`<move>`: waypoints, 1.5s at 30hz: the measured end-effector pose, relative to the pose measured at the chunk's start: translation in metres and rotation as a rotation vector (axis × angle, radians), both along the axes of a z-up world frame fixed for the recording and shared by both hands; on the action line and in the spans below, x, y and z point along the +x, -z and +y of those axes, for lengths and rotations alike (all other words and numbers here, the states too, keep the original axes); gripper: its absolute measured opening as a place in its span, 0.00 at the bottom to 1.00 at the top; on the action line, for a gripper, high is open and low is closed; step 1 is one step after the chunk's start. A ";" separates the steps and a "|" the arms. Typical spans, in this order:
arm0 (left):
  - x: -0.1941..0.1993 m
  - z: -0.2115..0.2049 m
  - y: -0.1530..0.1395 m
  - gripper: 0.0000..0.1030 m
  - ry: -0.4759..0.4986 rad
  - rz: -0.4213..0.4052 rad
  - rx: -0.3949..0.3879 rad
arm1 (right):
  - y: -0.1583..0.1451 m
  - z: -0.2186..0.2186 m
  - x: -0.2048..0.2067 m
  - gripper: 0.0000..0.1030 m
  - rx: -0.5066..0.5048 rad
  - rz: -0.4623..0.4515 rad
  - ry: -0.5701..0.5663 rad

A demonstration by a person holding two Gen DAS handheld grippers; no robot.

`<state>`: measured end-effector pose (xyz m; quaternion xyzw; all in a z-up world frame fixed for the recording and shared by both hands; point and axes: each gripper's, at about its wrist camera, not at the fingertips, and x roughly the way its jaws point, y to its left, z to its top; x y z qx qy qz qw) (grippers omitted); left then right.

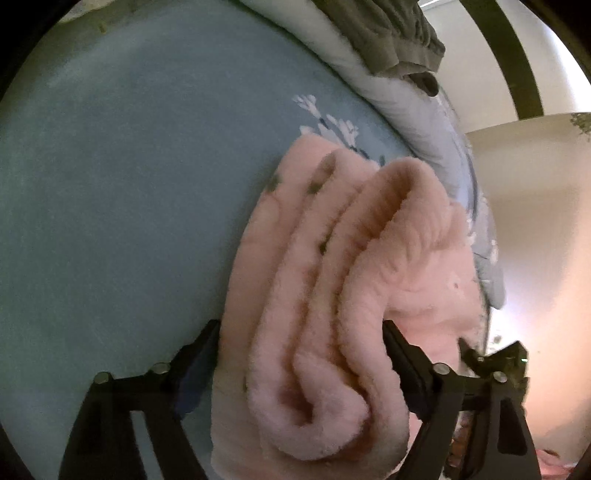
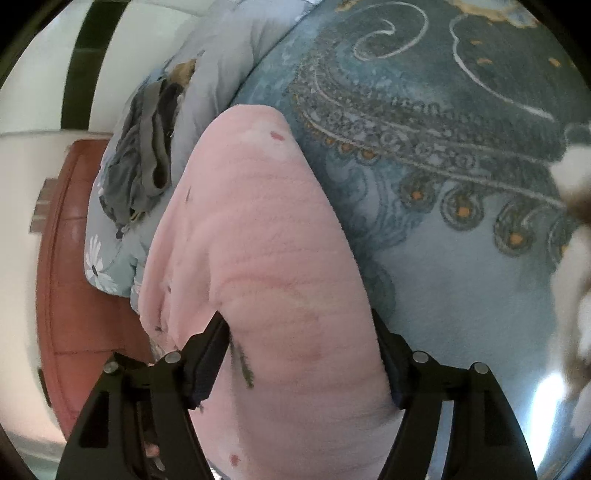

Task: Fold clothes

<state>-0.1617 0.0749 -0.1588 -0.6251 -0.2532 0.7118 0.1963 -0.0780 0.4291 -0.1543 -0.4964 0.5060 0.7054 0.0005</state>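
A thick pink fleece garment is folded into several layers over the blue bedspread. My left gripper is shut on its stacked folds, one finger on each side of the bundle. In the right wrist view the same pink garment bulges between the fingers of my right gripper, which is shut on it. Its smooth outer face, with small red and dark marks, faces the camera. The garment's lower part is hidden below both views.
A grey garment lies crumpled on a pale floral quilt at the bed's edge; it also shows in the right wrist view. A patterned blue blanket covers the bed. A reddish-brown headboard stands at left.
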 end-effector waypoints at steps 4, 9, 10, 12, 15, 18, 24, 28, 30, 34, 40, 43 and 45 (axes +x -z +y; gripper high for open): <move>0.012 -0.001 -0.015 0.46 -0.034 0.027 -0.026 | -0.006 -0.004 0.002 0.51 -0.028 -0.007 0.021; 0.024 0.002 -0.045 0.39 -0.034 0.077 -0.030 | -0.025 -0.007 0.008 0.36 -0.052 0.041 0.030; 0.027 0.003 -0.053 0.39 -0.028 0.090 -0.032 | -0.029 -0.007 0.009 0.36 -0.061 0.052 0.032; 0.031 0.005 -0.067 0.39 -0.017 0.116 -0.037 | -0.038 -0.007 0.012 0.35 -0.069 0.075 0.026; 0.038 0.011 -0.090 0.38 -0.002 0.153 -0.036 | -0.056 -0.002 0.017 0.34 -0.059 0.117 0.003; 0.043 0.017 -0.113 0.38 0.016 0.192 -0.033 | -0.075 0.005 0.022 0.34 -0.054 0.169 -0.012; 0.056 0.065 -0.155 0.39 0.106 0.255 -0.063 | -0.108 0.036 0.042 0.34 -0.024 0.244 -0.018; 0.070 0.111 -0.169 0.39 0.192 0.275 -0.065 | -0.116 0.069 0.069 0.34 -0.008 0.251 0.014; 0.075 0.147 -0.170 0.39 0.255 0.274 -0.079 | -0.120 0.088 0.083 0.34 0.013 0.259 0.035; 0.091 0.213 -0.165 0.39 0.365 0.244 -0.082 | -0.118 0.139 0.122 0.34 0.047 0.246 0.084; 0.129 0.313 -0.150 0.38 0.513 0.179 -0.059 | -0.119 0.224 0.183 0.34 0.139 0.182 0.129; 0.152 0.361 -0.136 0.39 0.566 0.130 -0.026 | -0.119 0.268 0.212 0.34 0.179 0.129 0.151; 0.170 0.390 -0.126 0.39 0.593 0.102 0.000 | -0.121 0.298 0.228 0.34 0.221 0.089 0.157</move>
